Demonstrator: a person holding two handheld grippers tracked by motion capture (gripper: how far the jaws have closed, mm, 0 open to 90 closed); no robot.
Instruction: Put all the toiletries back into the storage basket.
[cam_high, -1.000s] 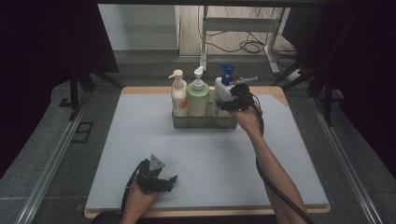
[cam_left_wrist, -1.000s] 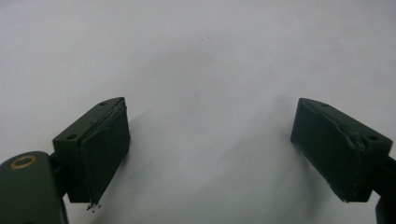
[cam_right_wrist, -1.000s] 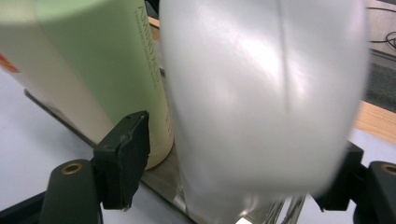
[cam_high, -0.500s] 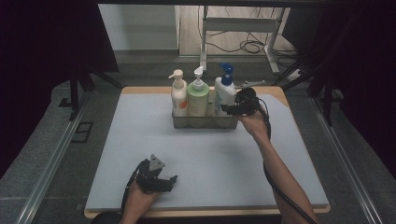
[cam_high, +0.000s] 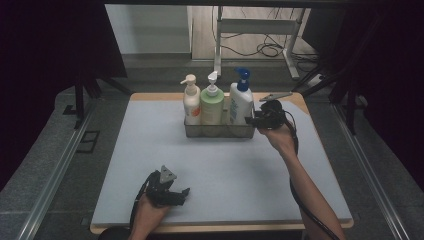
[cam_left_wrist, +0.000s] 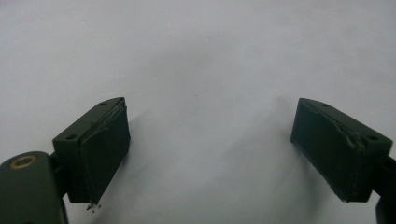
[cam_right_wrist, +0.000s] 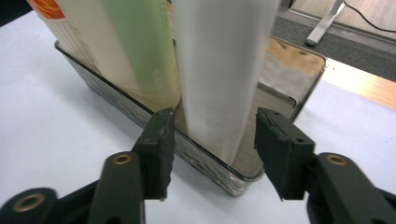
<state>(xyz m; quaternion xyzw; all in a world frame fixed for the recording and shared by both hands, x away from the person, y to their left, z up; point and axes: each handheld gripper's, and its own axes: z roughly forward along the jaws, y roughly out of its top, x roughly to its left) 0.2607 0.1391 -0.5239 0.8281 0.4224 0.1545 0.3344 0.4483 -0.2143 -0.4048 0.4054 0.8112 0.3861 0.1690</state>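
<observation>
**Right gripper at the white pump bottle in the metal tray**

A shallow rectangular metal tray (cam_high: 220, 131) stood at the far middle of the pale grey table mat (cam_high: 220, 185). Three pump bottles stood upright in it, side by side: a cream bottle with an orange label (cam_high: 191, 104) at the left end, a light green bottle with a white pump (cam_high: 211, 102) in the middle, and a white bottle with a blue pump head (cam_high: 240, 101) at the right end. The green bottle stood just beside the white one, close on its left; the tray's near wall ran across in front of both. Past the white bottle, the right end of the tray floor lay bare. A desk frame and loose cables lay on the floor beyond the table.

The right gripper (cam_high: 261, 119) was at the tray's right end, level with the white bottle's lower body. In the right gripper view its jaws stood partly open on either side of the white bottle (cam_right_wrist: 219, 74), having just been closing; a gap showed between each pad and the bottle, so no grip yet. The tray wall (cam_right_wrist: 140, 116) sat just in front of the jaw tips.

The left gripper (cam_high: 167, 189) rested low on the mat near the front edge, well apart from the tray. Its jaws stood wide apart, with bare mat (cam_left_wrist: 205, 70) between them
</observation>
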